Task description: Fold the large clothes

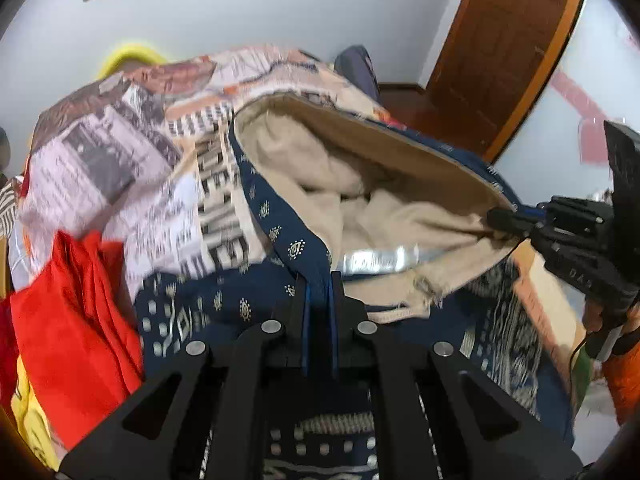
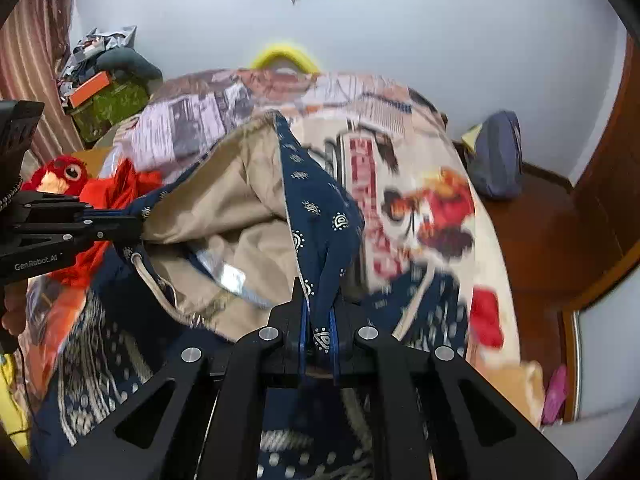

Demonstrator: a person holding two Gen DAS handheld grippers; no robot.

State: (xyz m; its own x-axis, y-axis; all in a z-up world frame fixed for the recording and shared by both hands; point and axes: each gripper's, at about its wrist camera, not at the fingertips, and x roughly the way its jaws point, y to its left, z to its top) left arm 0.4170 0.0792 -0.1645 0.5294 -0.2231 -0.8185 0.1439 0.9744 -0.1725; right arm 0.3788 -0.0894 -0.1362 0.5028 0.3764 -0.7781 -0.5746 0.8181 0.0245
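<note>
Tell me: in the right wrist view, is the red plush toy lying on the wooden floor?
No, the red plush toy sits up on the bed beside the patterned bedspread.

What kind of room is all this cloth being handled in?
Most likely a bedroom in a home. A bed under a printed bedspread fills the middle, a wooden door stands to one side, and a red stuffed toy lies among loose clothes.

The left claw and right claw are both raised and clamped shut on fabric, fingers pressed together. In each wrist view the other claw reaches in sideways (a bare hand grips the left one's handle).
</note>
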